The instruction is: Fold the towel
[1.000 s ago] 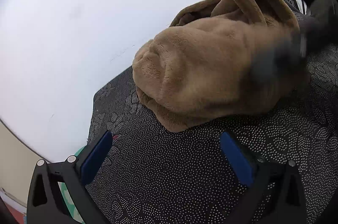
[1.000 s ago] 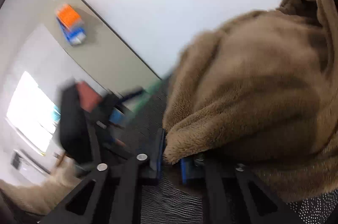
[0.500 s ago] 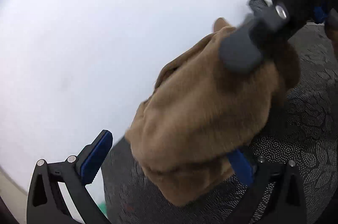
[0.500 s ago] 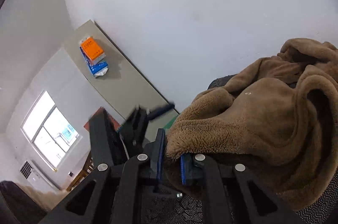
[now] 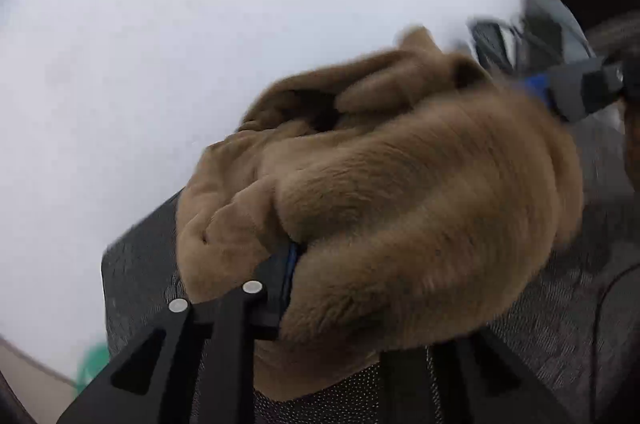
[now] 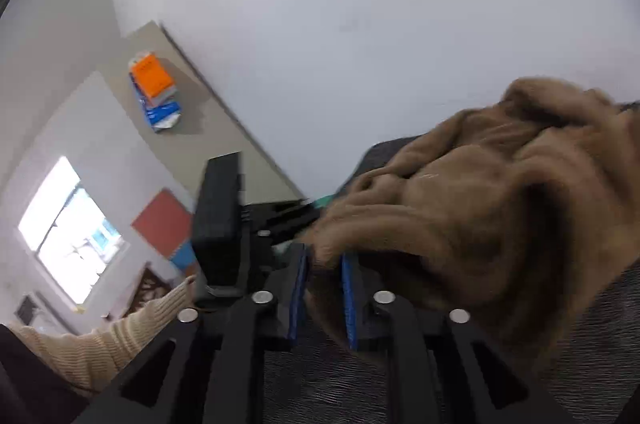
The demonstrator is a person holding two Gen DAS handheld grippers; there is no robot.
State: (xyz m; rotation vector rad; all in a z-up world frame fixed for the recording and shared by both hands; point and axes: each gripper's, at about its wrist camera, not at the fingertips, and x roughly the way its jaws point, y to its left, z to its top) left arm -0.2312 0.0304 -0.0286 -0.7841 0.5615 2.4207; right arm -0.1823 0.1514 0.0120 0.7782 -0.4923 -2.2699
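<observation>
the brown fleece towel (image 5: 400,208) sits bunched in a loose heap on a dark mat with a pale dotted pattern (image 5: 560,336), filling the left wrist view from the centre out toward 3 o'clock. the left gripper (image 5: 304,288) has just been closing, and its jaws are now nearly together with a thick fold of the towel pinched between them; only a sliver of one blue pad shows at the edge of the pile, the other finger buried under the fabric. toward 2 o'clock in that view the right gripper (image 5: 576,92) shows as a blurred dark finger with a blue pad, at the far edge of the heap.

in the right wrist view the towel (image 6: 500,208) spreads from the centre to 3 o'clock. the right gripper (image 6: 324,296) has just been opening: its jaws stand partly apart, a corner of the towel lies in the gap between the blue pads, and i cannot tell whether the pads press on it. at 8 o'clock a cream ribbed sleeve (image 6: 120,340) reaches in behind the black body of the left gripper (image 6: 218,224). farther off, an orange and blue stack of packets (image 6: 154,92) lies on a beige surface at 10 o'clock, and a bright window (image 6: 68,232) shows at 9 o'clock.
</observation>
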